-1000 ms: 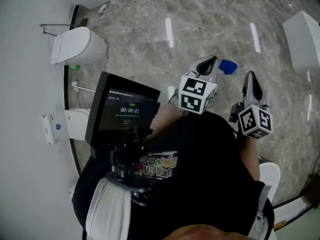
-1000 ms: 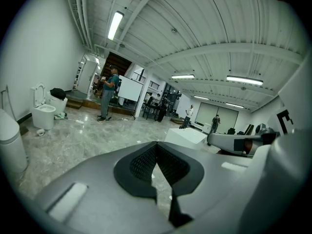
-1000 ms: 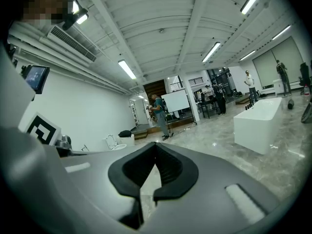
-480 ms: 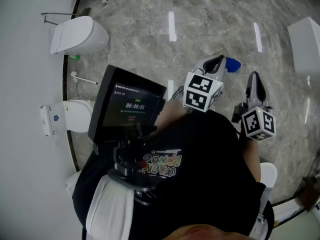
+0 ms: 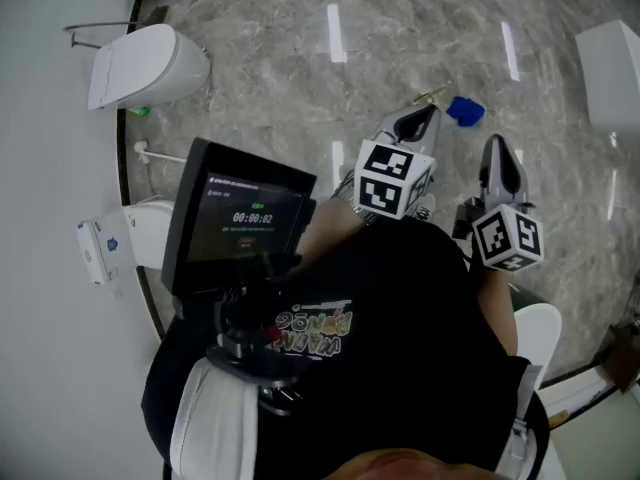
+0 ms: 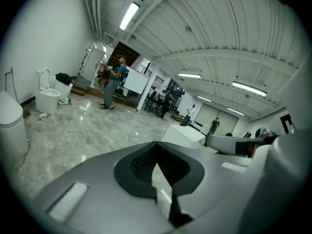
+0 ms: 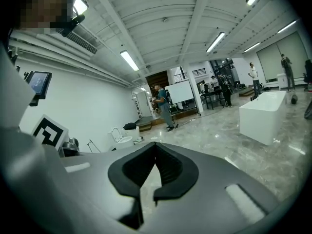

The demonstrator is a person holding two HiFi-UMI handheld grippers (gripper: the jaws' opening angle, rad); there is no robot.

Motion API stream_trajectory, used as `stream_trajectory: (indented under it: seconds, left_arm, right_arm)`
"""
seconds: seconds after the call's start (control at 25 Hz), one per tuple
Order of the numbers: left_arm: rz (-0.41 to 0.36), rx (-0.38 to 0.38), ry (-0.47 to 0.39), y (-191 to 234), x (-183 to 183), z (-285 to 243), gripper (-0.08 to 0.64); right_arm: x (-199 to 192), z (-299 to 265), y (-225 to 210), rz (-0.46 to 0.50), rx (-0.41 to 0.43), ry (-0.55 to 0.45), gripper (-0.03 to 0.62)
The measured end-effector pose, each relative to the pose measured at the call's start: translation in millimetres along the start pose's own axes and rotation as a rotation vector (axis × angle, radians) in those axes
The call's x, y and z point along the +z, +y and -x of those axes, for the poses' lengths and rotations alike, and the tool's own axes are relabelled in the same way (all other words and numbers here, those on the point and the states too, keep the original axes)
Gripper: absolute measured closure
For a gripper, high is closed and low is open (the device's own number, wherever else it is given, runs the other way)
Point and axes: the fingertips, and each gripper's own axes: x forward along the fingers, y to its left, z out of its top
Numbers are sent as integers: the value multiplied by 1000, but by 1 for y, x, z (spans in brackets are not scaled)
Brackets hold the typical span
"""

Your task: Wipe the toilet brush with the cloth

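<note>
The floor (image 5: 260, 58) has slid up the head view since a second ago, taking the blue cloth (image 5: 466, 111) with it, and the counter on the screen (image 5: 245, 218) has ticked on. The left tongs (image 5: 425, 118) and right tongs (image 5: 497, 153) are both pressed together, pinching nothing. The cloth lies on the marble floor just past the left tongs' tip. I cannot tell whether the thin stick (image 5: 432, 94) beside it is the toilet brush.

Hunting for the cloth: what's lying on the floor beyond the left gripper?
A blue cloth lies on the marble floor just past the tip of the left gripper. Nearer floor is hidden by the gripper and the person.
</note>
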Motion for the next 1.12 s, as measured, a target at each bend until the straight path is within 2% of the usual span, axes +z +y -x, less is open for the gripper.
stream_trajectory:
  seconds: [0.16, 0.28, 0.4, 0.56, 0.68, 0.8, 0.96, 1.12]
  left_arm:
    - [36, 8, 56, 65, -23, 19, 560]
    - [61, 24, 103, 74, -31, 6, 560]
    - [44, 47, 124, 73, -33, -8, 560]
    - [-76, 73, 116, 65, -35, -18, 558]
    - [-140, 96, 119, 52, -32, -44, 551]
    - [-179, 101, 132, 26, -37, -74, 545]
    - [-215, 129, 162, 1, -50, -125, 523]
    - [-163, 200, 177, -12, -70, -172, 499]
  right_arm:
    - [-46, -25, 42, -31, -34, 53, 586]
    - [-54, -23, 29, -55, -86, 93, 586]
    - [-53, -15, -1, -85, -137, 99, 584]
    - [-47, -4, -39, -102, -181, 69, 580]
    - [-39, -9, -74, -84, -186, 70, 579]
    - [-37, -14, -116, -66, -167, 82, 578]
    - [-40, -35, -178, -46, -101, 114, 568]
    - [-53, -65, -247, -43, -32, 143, 561]
